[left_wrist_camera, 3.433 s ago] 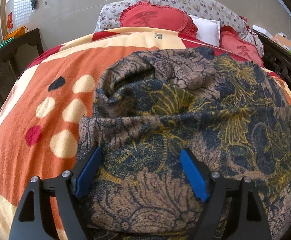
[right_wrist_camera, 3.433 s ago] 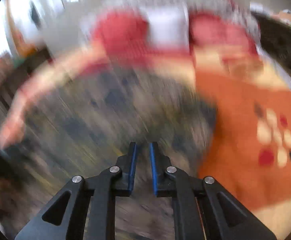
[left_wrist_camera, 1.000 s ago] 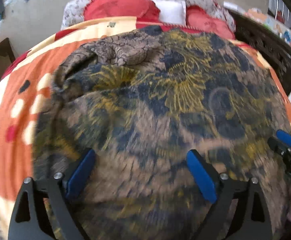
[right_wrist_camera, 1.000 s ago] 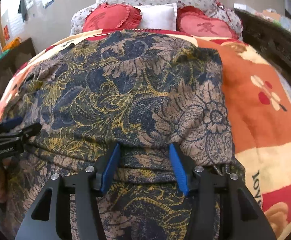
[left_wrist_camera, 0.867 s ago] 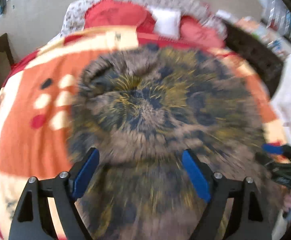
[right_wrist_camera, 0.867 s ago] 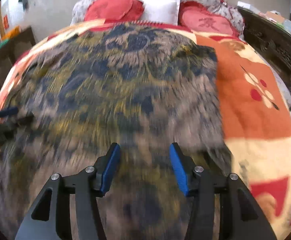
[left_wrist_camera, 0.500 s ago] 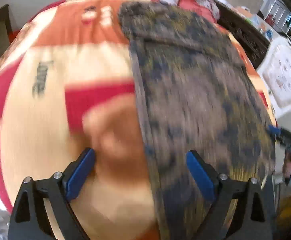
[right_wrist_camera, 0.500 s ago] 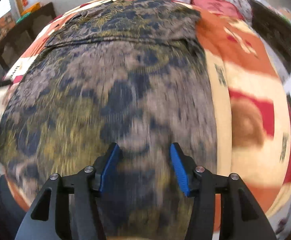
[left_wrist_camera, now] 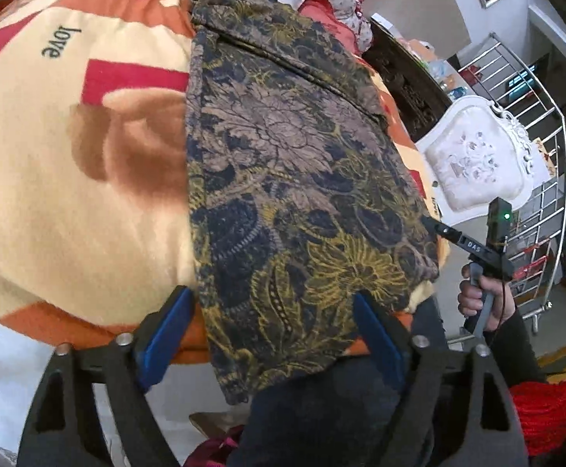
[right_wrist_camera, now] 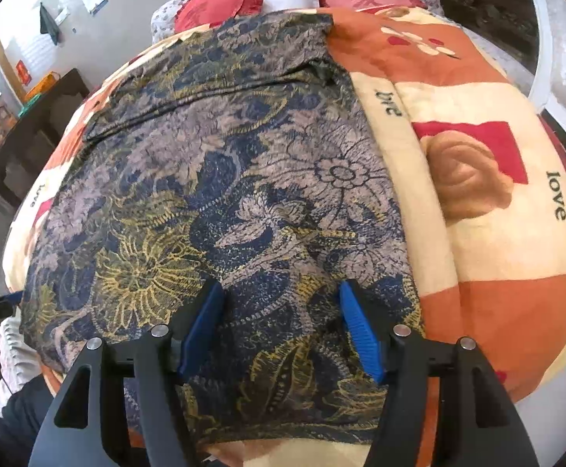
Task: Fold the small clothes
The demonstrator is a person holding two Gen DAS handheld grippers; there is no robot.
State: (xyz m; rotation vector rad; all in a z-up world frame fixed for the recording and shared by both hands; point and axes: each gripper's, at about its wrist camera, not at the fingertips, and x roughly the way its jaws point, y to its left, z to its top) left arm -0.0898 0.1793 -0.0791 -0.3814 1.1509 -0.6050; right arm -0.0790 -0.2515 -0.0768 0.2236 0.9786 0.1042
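1. Patterned garment (right_wrist_camera: 220,179) lies spread flat on the blanket (right_wrist_camera: 489,264), near edge overhanging the bed.
2. Left gripper (left_wrist_camera: 273,330): jaws apart, holding nothing.
3. Right gripper (right_wrist_camera: 281,327): jaws apart, above the garment.

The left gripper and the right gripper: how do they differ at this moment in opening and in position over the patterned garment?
The left gripper is spread wider than the right gripper. The left gripper straddles the garment's left edge, with one finger over the blanket; the right gripper has both fingers over the fabric. Both are open, have blue pads, and grip nothing.
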